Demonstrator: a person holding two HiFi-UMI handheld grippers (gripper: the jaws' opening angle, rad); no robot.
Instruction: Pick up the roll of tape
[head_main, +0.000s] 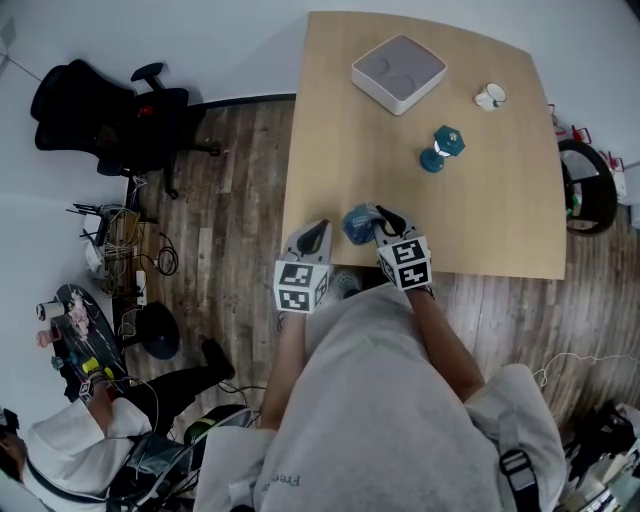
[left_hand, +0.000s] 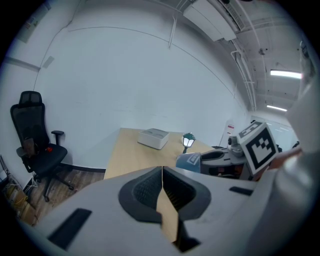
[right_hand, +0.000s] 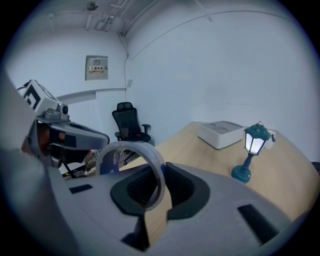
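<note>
The roll of tape is a bluish, see-through ring held just above the near edge of the wooden table. My right gripper is shut on it. In the right gripper view the ring stands upright, its wall pinched between the dark pads. My left gripper hovers just left of the roll with its jaws pressed together and nothing in them. From the left gripper view the roll and the right gripper show to the right.
Farther back on the table are a white box, a teal lantern lamp and a small white object. A black office chair stands on the wood floor at the left, with cables and clutter below it. A person sits at the lower left.
</note>
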